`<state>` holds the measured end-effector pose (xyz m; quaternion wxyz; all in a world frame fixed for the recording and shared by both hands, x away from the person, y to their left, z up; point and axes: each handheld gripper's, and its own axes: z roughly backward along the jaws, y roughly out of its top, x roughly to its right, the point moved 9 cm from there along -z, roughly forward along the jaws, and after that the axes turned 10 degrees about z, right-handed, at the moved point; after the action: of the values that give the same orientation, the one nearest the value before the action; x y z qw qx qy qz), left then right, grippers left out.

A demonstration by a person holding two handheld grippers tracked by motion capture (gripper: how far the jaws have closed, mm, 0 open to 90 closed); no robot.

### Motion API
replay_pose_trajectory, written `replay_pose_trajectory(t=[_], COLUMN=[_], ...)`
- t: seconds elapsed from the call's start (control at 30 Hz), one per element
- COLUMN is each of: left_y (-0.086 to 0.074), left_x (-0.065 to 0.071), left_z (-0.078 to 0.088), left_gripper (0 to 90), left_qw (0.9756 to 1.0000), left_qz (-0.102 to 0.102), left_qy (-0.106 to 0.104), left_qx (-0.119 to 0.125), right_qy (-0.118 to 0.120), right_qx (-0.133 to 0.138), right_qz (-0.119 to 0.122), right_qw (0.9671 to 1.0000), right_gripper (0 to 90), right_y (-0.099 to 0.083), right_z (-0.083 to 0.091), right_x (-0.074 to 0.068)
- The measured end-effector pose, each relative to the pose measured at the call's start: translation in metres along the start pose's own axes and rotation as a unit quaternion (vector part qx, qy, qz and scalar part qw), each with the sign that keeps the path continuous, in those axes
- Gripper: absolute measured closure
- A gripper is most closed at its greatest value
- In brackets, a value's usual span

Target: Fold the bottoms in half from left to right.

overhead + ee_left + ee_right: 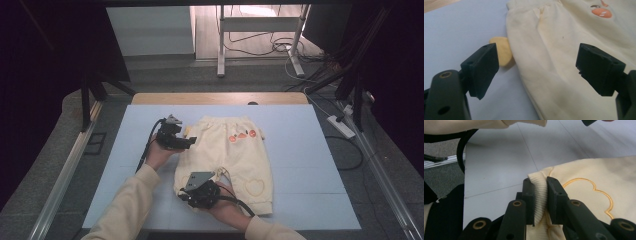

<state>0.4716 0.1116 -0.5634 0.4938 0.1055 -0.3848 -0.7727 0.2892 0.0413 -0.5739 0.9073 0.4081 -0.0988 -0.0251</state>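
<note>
The cream trousers (227,160) lie flat in the middle of the pale blue table (310,200), waistband away from the person. The right gripper (540,200) pinches the ribbed cuff (539,195) of the left leg. The left gripper (536,70) stands spread over the waist edge, with cloth between the jaws but not yet pressed. The step in hand seems to be taking hold for a fold; next the left jaws must lower and close on the waist. No writing is readable, only orange embroidery (602,12) and a heart outline (254,186).
</note>
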Motion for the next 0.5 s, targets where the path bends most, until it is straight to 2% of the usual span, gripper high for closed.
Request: replay_pose_trajectory(t=[0.23, 0.33, 0.5], left_y=[-0.003, -0.005, -0.008], left_x=[-0.005, -0.005, -0.006], left_z=[-0.010, -0.013, -0.017], left_gripper=[20.8, 24.6, 24.6], left_qw=[0.9999, 0.9998, 0.9996], left_qz=[0.001, -0.001, 0.001], left_qy=[0.005, 0.005, 0.006], left_qx=[-0.014, -0.019, -0.027], right_qy=[-0.002, -0.002, -0.004], right_qx=[-0.003, -0.003, -0.001], right_qz=[0.003, 0.004, 0.005], right_qw=[1.0000, 1.0000, 1.0000], right_gripper=[77.5, 77.5, 77.5], right_y=[-0.001, -0.001, 0.000], right_z=[-0.001, -0.001, -0.001], right_x=[-0.001, -0.001, -0.001])
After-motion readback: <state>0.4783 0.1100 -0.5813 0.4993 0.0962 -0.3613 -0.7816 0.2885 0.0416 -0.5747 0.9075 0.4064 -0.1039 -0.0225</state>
